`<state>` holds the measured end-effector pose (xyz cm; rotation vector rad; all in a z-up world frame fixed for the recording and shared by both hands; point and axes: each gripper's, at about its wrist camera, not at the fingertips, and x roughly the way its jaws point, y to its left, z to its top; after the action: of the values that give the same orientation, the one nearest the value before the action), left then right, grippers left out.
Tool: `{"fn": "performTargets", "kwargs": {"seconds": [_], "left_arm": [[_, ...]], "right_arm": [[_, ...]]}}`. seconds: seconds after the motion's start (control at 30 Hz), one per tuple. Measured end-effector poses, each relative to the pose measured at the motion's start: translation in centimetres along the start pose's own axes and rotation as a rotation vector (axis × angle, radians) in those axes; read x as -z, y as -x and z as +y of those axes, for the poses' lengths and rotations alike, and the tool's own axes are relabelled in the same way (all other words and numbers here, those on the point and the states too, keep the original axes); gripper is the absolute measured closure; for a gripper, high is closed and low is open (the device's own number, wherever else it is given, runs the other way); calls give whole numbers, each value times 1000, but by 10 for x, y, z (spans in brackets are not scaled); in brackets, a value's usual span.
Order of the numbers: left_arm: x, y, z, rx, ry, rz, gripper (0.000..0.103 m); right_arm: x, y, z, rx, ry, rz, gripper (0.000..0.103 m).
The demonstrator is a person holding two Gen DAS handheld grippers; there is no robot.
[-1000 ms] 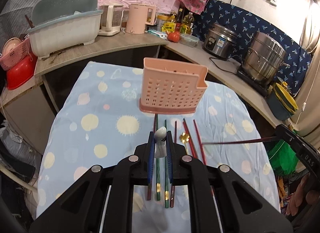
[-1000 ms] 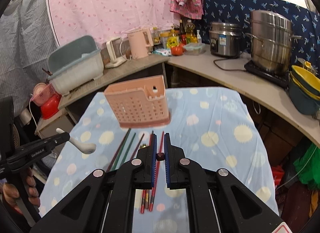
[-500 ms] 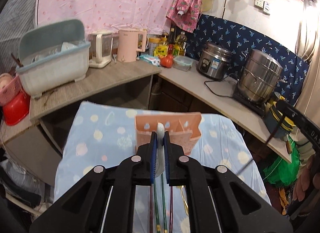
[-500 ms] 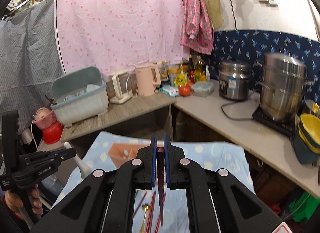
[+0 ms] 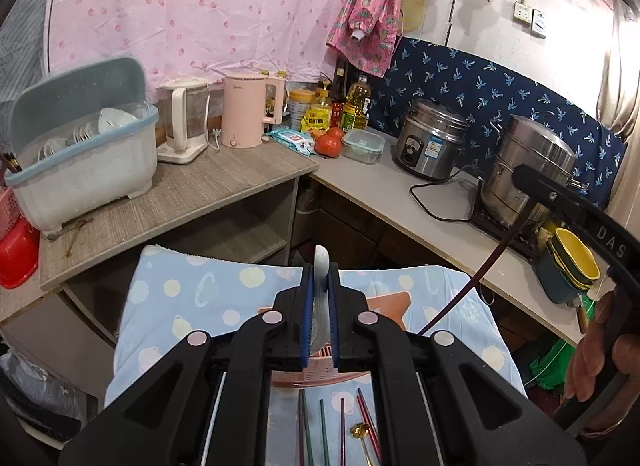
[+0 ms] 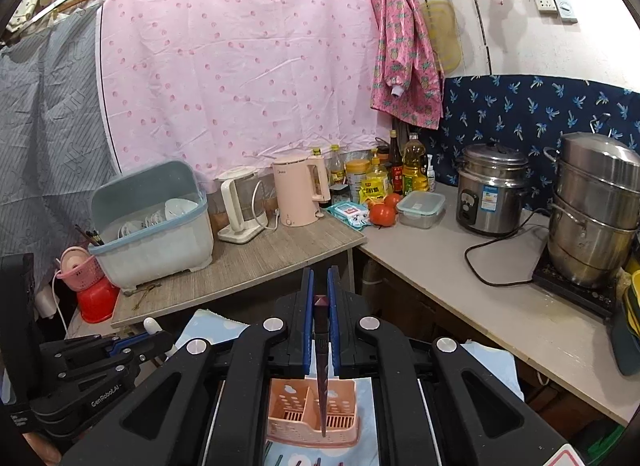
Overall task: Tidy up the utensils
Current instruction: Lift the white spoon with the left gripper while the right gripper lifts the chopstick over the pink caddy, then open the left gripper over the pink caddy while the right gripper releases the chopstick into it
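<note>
Above the pink caddy (image 6: 312, 414) | our right gripper (image 6: 318, 306) clenches a chopstick (image 6: 321, 378) tip-down over it | left gripper (image 5: 320, 298) grasps the white spoon (image 5: 321, 266), handle upward

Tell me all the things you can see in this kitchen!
spoon: one, white, in left gripper
chopstick: one, dark red, in right gripper, hanging over the holder
utensil holder: one, pink, on the spotted blue cloth
loose chopsticks: several, red and green, on the cloth before the holder
small spoon: one, gold, among them
dish rack: one, grey-blue, counter
kettles: two, pink and white
tomatoes: two, red
steel pots: two
person's hand: one, right edge
</note>
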<state>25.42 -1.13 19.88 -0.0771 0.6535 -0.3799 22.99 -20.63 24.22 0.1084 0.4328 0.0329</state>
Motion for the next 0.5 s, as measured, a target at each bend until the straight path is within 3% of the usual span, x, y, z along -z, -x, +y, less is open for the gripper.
{"fn": "performTargets", "kwargs": {"seconds": [0.37,0.5], "left_arm": [[25,-60,15,-12,48,100,97],[30,-66,22,-12,63,114,97]], "right_arm": [[39,-56,-9,10,-20,109,96],[28,-47,-12,-5,-36,79,96]]}}
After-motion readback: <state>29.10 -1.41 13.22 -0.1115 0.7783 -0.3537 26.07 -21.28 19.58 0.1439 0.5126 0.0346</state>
